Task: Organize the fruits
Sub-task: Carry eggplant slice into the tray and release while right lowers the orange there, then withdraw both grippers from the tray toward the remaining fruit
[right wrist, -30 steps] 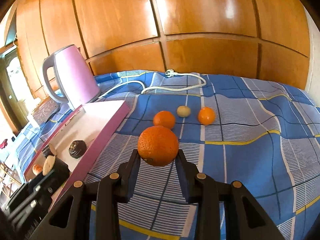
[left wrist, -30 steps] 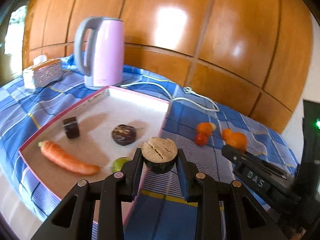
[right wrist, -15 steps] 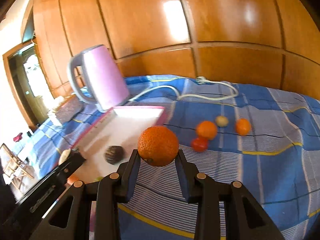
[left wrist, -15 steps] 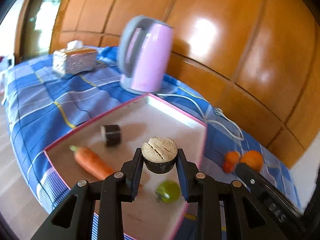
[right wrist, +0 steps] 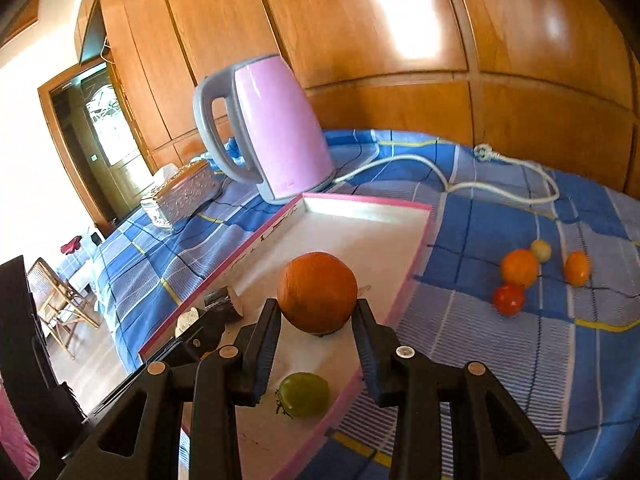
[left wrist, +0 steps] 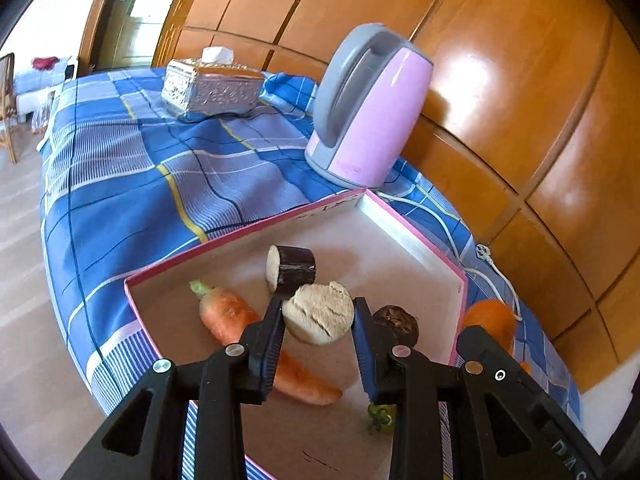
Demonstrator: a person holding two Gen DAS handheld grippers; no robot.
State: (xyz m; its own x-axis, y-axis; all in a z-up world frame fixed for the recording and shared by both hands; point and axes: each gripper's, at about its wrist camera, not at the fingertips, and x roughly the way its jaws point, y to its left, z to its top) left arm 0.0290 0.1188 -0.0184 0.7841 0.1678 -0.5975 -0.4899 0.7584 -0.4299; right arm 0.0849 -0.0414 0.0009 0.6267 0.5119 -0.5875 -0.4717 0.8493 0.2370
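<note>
Overhead, blue checked cloth (left wrist: 132, 184) under pink-rimmed tray (left wrist: 400, 216); wood-panelled wall (right wrist: 360, 40).

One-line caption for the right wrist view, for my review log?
Right gripper holds an orange above the pink-rimmed tray; a green fruit lies inside, four small fruits outside on the cloth.

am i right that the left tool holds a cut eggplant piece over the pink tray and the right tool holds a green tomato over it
Not quite. The right tool holds an orange, as the right wrist view shows; the green tomato lies in the pink tray. The left tool does hold the cut eggplant piece over it.
</note>
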